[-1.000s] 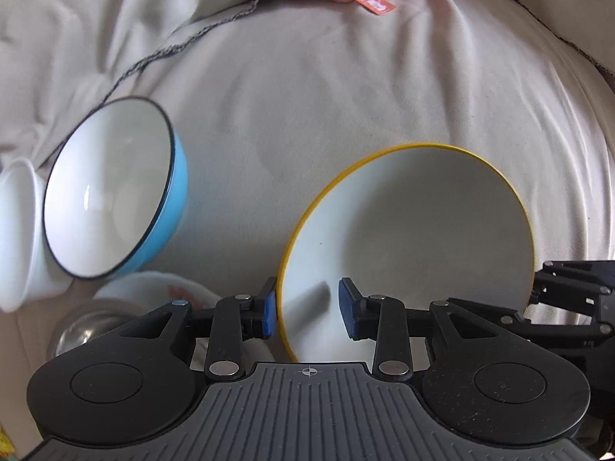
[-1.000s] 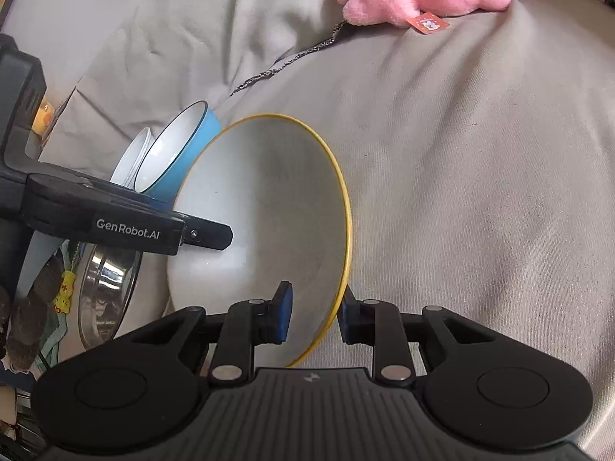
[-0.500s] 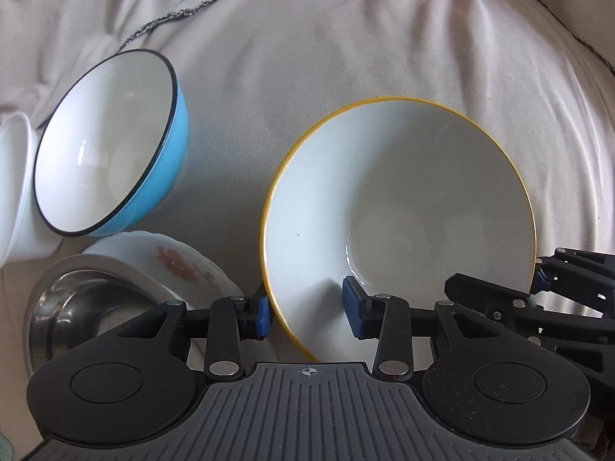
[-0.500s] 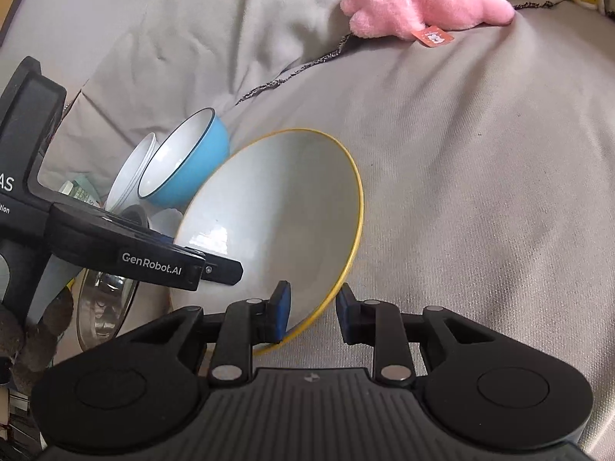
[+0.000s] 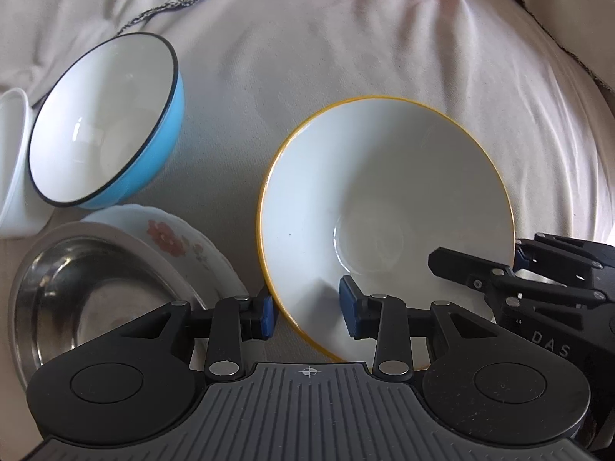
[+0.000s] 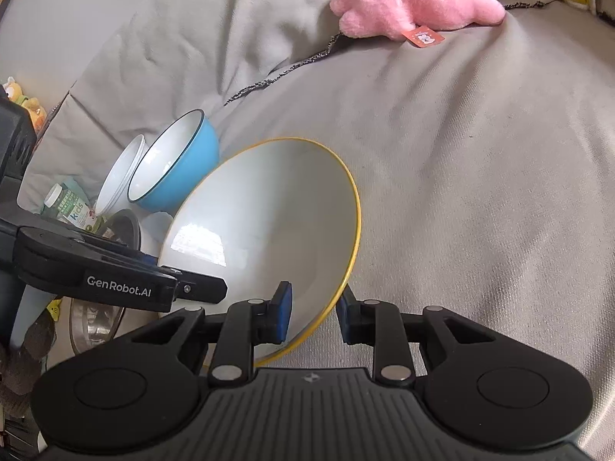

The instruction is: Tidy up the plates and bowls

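A white bowl with a yellow rim (image 5: pixel 384 207) lies on the grey sofa cover, seen tilted in the right wrist view (image 6: pixel 269 230). My left gripper (image 5: pixel 305 313) straddles its near left rim with the jaws apart, not pinching. My right gripper (image 6: pixel 313 315) straddles its right rim, also with a gap. A blue bowl (image 5: pixel 103 130) lies tipped on its side to the left, also in the right wrist view (image 6: pixel 177 165). A steel bowl (image 5: pixel 77 292) sits on a flowered white plate (image 5: pixel 173 238).
A white bowl (image 5: pixel 11 161) leans behind the blue one. A pink plush toy (image 6: pixel 415 4) lies at the back of the sofa. A small bottle (image 6: pixel 67 203) and clutter sit at the far left. The grey cover (image 6: pixel 480 192) stretches to the right.
The yellow-rimmed bowl has tipped from steeply tilted toward flatter on the cover. Both grippers' jaws have opened slightly around its rim. The left view now looks down more on the steel bowl.
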`<state>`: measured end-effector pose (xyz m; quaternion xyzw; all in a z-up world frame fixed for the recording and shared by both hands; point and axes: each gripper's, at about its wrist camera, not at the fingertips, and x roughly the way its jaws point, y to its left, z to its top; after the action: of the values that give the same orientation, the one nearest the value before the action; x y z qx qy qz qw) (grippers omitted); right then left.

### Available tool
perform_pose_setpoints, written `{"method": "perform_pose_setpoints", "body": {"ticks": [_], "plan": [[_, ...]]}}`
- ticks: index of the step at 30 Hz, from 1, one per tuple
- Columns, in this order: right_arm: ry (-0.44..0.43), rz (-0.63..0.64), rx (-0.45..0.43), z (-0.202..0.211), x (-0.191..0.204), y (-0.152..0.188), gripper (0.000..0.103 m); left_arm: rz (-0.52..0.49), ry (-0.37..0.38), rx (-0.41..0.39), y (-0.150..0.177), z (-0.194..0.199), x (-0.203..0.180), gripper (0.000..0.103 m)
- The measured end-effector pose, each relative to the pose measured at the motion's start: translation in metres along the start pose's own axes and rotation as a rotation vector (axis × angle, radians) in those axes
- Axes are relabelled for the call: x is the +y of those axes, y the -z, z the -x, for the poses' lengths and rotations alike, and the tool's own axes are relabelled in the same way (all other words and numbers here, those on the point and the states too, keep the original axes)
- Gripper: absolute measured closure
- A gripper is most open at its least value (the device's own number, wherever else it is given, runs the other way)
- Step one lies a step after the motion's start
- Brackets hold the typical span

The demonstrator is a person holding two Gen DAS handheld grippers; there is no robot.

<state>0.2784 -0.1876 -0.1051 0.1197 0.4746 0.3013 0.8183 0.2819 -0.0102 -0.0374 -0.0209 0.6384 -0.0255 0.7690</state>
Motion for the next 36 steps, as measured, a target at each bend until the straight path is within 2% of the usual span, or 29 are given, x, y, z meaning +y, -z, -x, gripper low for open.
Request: {"method": "perform_pose_setpoints", "body": {"ticks": [7,11,18,23,28,32,36], "plan": [[0.013,-0.001,-0.002,-0.002,0.0,-0.002,0.078,0.002,0.004,-0.011,0.002,0.004,-0.002,0.066],[0.02,-0.011,0.005,-0.001,0.0,-0.001,0.076,0.011,0.015,-0.031,0.005,0.01,0.002,0.072],[0.054,-0.013,-0.034,0.016,0.002,-0.008,0.076,0.042,0.035,-0.103,0.009,0.031,0.017,0.074],[0.092,0.009,-0.064,0.033,0.004,-0.013,0.076,0.103,0.088,-0.185,0.013,0.054,0.027,0.077],[0.126,0.038,-0.093,0.044,0.009,-0.023,0.076,0.122,0.149,-0.277,0.018,0.081,0.036,0.077],[0.146,0.073,-0.116,0.047,0.022,-0.035,0.076,0.201,0.145,-0.35,0.019,0.097,0.071,0.077],[0.142,0.123,-0.137,0.042,0.046,-0.055,0.076,0.346,0.08,-0.385,0.012,0.096,0.129,0.076]]}}
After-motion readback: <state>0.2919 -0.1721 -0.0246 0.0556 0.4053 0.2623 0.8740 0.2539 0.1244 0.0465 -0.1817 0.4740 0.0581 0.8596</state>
